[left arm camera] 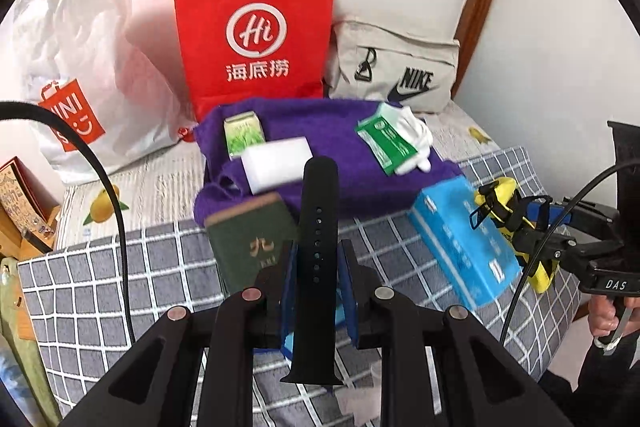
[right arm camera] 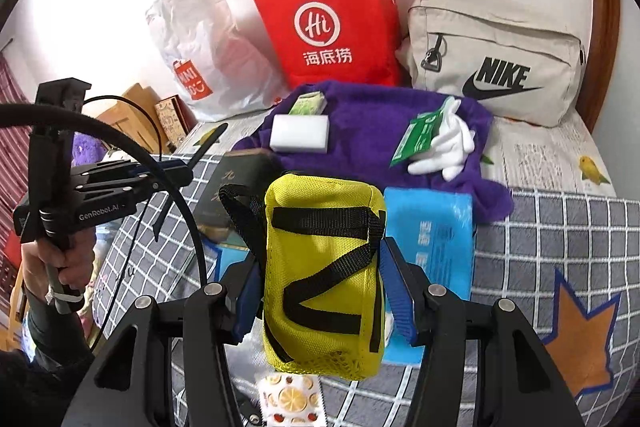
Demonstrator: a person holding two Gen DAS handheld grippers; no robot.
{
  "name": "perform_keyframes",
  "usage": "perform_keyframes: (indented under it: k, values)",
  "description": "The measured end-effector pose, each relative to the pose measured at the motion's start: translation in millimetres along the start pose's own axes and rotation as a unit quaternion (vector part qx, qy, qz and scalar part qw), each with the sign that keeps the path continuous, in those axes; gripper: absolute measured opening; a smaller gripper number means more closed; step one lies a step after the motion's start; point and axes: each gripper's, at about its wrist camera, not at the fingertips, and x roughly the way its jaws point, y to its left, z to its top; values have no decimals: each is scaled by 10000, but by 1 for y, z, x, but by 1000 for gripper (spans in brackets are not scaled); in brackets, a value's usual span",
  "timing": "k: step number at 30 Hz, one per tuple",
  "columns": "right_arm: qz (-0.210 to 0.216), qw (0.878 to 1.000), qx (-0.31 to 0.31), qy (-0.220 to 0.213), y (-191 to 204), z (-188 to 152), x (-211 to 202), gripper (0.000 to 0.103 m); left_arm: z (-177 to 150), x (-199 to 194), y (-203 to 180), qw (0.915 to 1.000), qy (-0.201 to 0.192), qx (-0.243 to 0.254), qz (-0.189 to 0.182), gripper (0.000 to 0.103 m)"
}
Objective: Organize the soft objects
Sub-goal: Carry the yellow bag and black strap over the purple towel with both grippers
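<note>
**Left wrist and right wrist views: strap and pouch held above the bed**

Left wrist view: the left gripper [left arm camera: 316, 267] has its fingers [left arm camera: 289, 267] pressed onto a black strap [left arm camera: 318, 227], which stands lengthwise between them and points toward 12 o'clock. Beyond it, on the checked blanket [left arm camera: 120, 267], lies a green book [left arm camera: 252, 239] at 11 o'clock and a blue pack [left arm camera: 464, 239] at 2 o'clock. Further out a purple towel [left arm camera: 340, 187] carries a white block [left arm camera: 276, 165], a small green carton [left arm camera: 244, 131], a green packet [left arm camera: 384, 143] and a white glove [left arm camera: 416, 135]. Against the wall stand a white bag [left arm camera: 80, 47] at 10 o'clock, a red bag [left arm camera: 256, 27] at 12 and a beige bag [left arm camera: 400, 67] at 1. At 3 o'clock the right gripper [left arm camera: 520, 231] shows side-on.

Right wrist view: the right gripper's fingers [right arm camera: 394, 291] pinch a yellow pouch [right arm camera: 324, 275] with black straps, gripped at its two sides. The blue pack lies just behind it at 2 o'clock, the book at 10 o'clock. At 9 o'clock a hand [right arm camera: 60, 263] holds the left gripper.
</note>
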Motion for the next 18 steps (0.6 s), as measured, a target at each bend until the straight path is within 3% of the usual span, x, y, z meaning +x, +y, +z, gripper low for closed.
perform_keyframes:
  k: [18]
  values:
    - [-338, 9993, -8, -176, -22, 72, 37, 54, 49, 29, 28, 9996, -200, -202, 46, 20]
